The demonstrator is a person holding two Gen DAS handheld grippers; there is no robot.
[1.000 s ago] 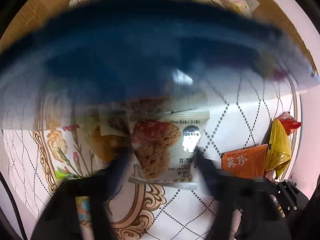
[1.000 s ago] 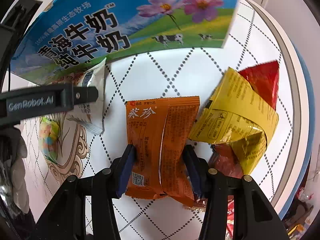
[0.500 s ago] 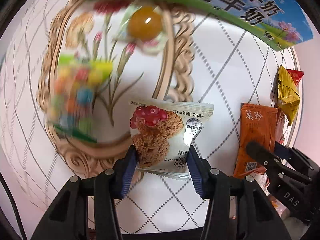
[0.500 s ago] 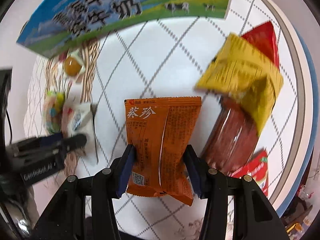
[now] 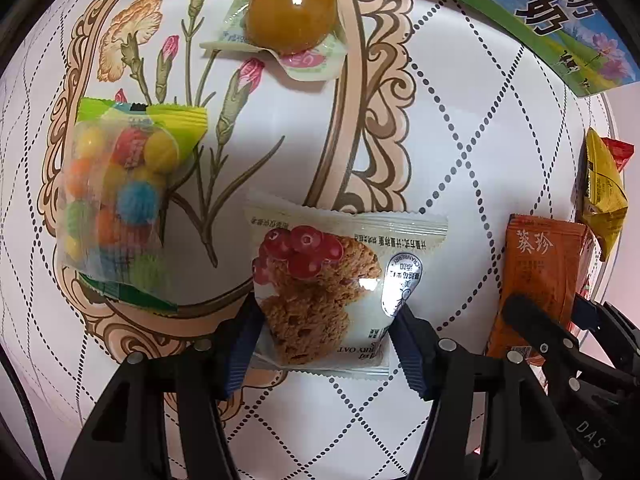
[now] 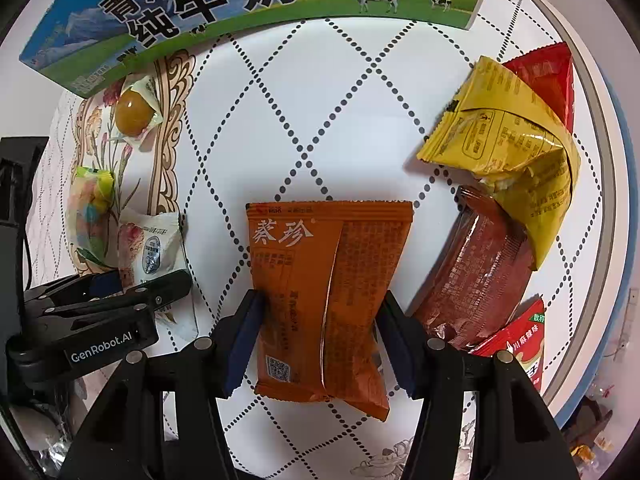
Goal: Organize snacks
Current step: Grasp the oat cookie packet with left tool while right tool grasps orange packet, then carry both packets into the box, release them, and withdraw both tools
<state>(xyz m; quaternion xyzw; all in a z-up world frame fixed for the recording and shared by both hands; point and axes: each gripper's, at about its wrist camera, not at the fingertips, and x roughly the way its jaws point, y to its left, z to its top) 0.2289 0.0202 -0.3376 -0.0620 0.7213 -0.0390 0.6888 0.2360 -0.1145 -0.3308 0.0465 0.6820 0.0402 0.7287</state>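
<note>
Cookie packet (image 5: 320, 292) on the tablecloth (image 5: 460, 160), candy bag (image 5: 116, 200) left, seed packet (image 5: 540, 280) right, milk carton (image 6: 240, 12) behind.

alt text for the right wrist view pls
The right tool straddles an orange snack packet lying on a white patterned tablecloth, its jaws just opened. Yellow and dark red packets lie right; milk carton above.

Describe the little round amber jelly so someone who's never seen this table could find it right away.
Start at the blue and green milk carton lying along the far side of the table. Just below its left end, inside the tan scrollwork frame printed on the tablecloth, lies the jelly. It is the only round, glossy amber dome in a clear cup; the bag of coloured candy balls and the cranberry oat cookie packet nearby are flat pouches.
</note>
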